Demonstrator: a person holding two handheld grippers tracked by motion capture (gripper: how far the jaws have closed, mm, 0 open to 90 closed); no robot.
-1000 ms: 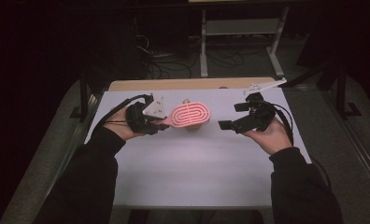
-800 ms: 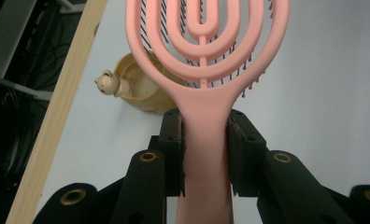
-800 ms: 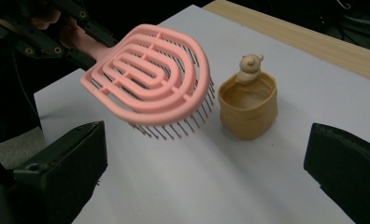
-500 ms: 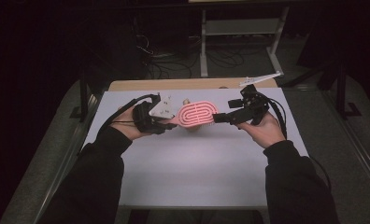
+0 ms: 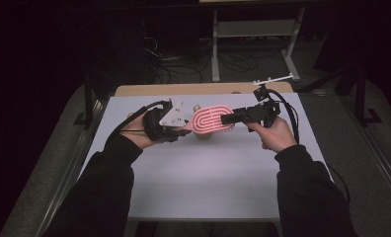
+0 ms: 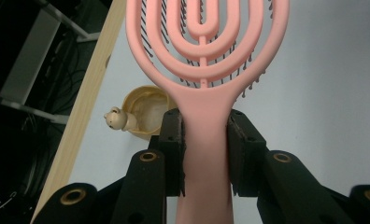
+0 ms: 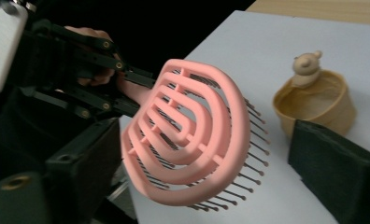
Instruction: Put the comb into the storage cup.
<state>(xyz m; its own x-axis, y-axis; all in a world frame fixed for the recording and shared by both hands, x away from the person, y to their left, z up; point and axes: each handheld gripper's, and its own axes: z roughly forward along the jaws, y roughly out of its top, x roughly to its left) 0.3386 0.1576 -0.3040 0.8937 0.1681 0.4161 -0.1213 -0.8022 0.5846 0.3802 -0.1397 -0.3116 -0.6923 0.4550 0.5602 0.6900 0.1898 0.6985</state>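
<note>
Left gripper (image 5: 176, 129) jaws clenched on handle of pink plastic hairbrush with looped vents (image 5: 211, 119), held above white counter (image 5: 208, 173). Right gripper (image 7: 211, 186) jaws closing, flanking brush head, not pressing. Farther off, small tan bear-topped cup (image 7: 314, 100).

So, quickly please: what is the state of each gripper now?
Left gripper: shut on the handle of the pink hairbrush.
Right gripper: open, jaws just been closing around the brush head, pads not yet pressing on it.

Overhead view, two close views, shared hairbrush (image 5: 211, 119)
</note>
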